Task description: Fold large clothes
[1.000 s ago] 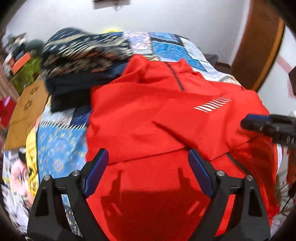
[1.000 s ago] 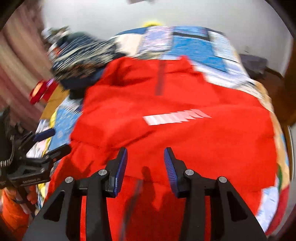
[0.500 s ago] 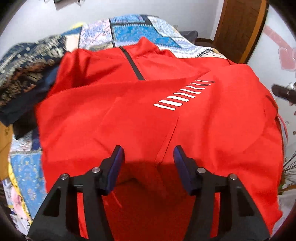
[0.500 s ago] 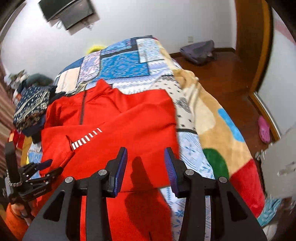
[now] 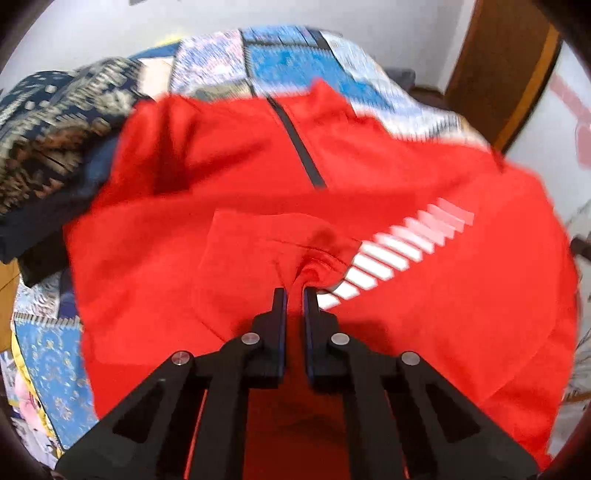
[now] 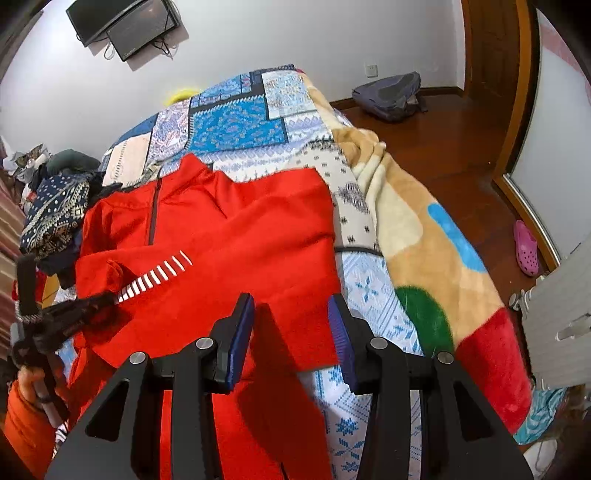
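While the red jacket [image 6: 236, 236] lies spread across the patchwork bedspread [image 6: 240, 122], its collar and dark zip pointing toward twelve o'clock, the left gripper [image 5: 294, 295] has its two fingers pinched tight on a bunched fold of the red cloth, just at the lower end of the white stripe print [image 5: 399, 251]. From the right-hand camera that same gripper shows at about nine o'clock, blurred, its tip buried in the fabric beside the stripes. The right gripper [image 6: 291, 306] hovers with its blue-padded fingers spread wide and nothing between them, above the jacket's lower right edge where red cloth meets the blue-and-white spread. A heap of dark patterned clothes [image 5: 55, 125] sits at ten o'clock, touching the jacket's shoulder. At three o'clock a fleecy tan blanket [image 6: 424, 236] with blue, green and red patches drapes over the bed's side. Beyond it, on the wooden floor, lie a grey backpack [image 6: 391, 96] near one o'clock and a pink clog [image 6: 526, 247] toward three. A dark screen [image 6: 125, 27] hangs on the wall at eleven o'clock.
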Motion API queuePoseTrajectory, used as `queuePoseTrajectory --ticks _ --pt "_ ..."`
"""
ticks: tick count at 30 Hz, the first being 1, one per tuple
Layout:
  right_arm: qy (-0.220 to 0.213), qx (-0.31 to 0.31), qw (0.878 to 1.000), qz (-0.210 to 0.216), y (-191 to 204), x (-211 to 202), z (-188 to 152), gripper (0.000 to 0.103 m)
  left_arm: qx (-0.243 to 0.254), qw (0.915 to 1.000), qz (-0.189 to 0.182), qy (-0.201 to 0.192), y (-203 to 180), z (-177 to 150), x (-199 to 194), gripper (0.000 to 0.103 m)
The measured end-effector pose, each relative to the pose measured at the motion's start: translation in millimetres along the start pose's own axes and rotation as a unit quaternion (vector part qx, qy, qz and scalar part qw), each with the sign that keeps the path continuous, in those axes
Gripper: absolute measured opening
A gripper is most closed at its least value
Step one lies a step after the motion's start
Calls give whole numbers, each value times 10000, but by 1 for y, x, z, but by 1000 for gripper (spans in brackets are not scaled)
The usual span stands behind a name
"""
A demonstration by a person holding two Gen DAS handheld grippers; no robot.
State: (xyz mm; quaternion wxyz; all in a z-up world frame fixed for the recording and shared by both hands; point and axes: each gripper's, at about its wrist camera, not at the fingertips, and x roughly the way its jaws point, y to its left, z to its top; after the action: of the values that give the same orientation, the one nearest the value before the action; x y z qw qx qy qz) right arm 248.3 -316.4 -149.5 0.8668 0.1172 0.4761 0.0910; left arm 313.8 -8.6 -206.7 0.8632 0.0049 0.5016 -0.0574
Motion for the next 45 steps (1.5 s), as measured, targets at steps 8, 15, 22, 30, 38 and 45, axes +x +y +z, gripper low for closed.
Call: queuePoseTrajectory --ticks 8,15,22,30,38,45 --pt "-9 -101 9999 -12 14 10 7 40 -367 9892 123 -1411 42 24 -96 7" --pt "163 -436 9987 -210 33 28 -9 48 -529 9818 425 -1772 70 -1 -120 7" --pt "136 -532 9982 -247 34 25 -13 51 -1049 9872 491 -1098 114 -49 -83 7" --pt "162 -613 9974 -343 40 28 -20 56 -1397 9864 747 -447 133 -99 -50 14" --pt "299 -795 9957 -376 44 29 -18 59 -1411 9864 839 102 148 -130 -36 20" --pt "252 -736 9968 -204 46 18 -1 59 -1254 9870 974 -244 144 -107 -71 28"
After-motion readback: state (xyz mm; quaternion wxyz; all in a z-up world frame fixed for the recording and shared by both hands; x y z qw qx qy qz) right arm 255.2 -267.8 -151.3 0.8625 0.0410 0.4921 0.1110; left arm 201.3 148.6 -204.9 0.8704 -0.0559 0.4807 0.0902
